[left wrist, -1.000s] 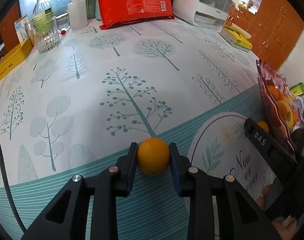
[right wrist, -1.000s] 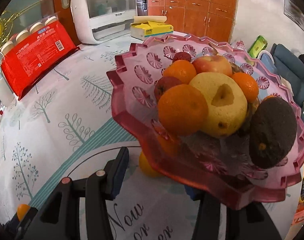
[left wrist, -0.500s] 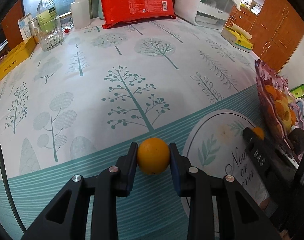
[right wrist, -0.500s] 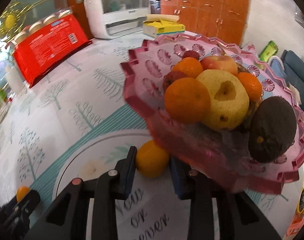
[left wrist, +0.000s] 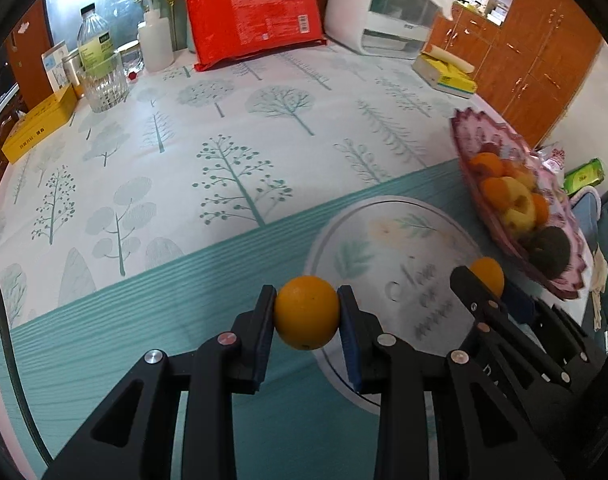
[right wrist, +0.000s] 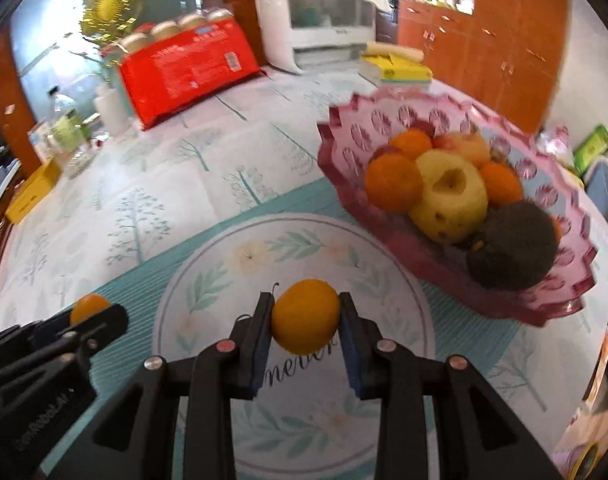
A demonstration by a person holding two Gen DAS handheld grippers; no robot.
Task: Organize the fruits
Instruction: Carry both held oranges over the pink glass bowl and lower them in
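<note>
Gripping orange (left wrist: 306, 312) tight in your left gripper (left wrist: 306, 316); right gripper (right wrist: 306, 322) clamped on second orange (right wrist: 306, 316); pink fruit bowl (right wrist: 560, 280) nearby, loaded.

Both hand-held grippers angle downward side by side, the left hand-held gripper (left wrist: 306, 314) and right hand-held gripper (right wrist: 305, 323) each clamped tight.

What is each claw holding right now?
Left gripper: shut on an orange.
Right gripper: shut on another orange.
</note>
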